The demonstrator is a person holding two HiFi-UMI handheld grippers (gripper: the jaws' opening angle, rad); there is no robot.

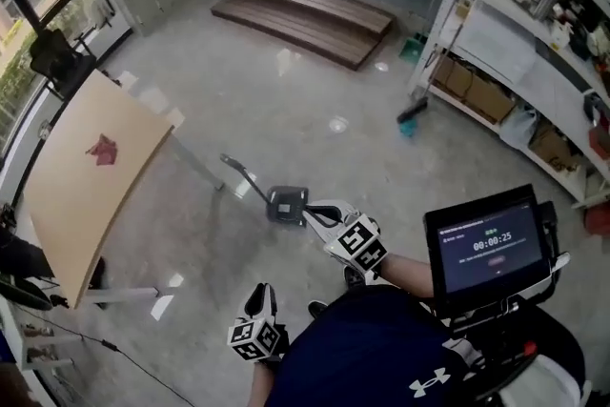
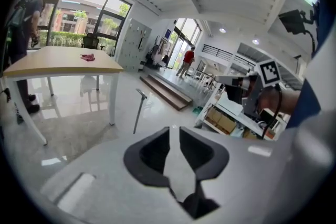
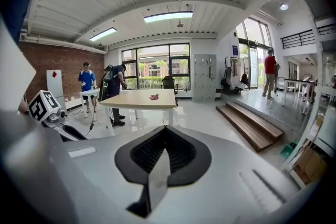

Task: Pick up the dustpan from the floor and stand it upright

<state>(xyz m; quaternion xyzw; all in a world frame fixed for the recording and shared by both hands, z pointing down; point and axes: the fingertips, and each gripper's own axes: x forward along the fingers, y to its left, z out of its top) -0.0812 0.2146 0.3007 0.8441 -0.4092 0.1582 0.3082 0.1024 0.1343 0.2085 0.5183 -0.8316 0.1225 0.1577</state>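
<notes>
The grey dustpan [image 1: 286, 203] rests on the concrete floor, its long handle [image 1: 238, 172] rising from it toward the wooden table. In the left gripper view the handle [image 2: 138, 110] stands nearly upright, and the pan itself is hidden behind the gripper body. My right gripper [image 1: 313, 208] hovers just right of the pan. In its own view the right gripper [image 3: 165, 131] has its jaws together with nothing between them. My left gripper [image 1: 259, 293] hangs lower, close to my body. The left gripper [image 2: 174, 131] shows a narrow gap between its jaws, with nothing in it.
A wooden table [image 1: 86, 176] with a red cloth stands to the left. Low wooden steps [image 1: 305, 14] lie farther off, and shelving [image 1: 515, 43] with boxes runs along the right. A teal brush [image 1: 412, 117] lies near the shelves. People stand beyond the table [image 3: 84, 81].
</notes>
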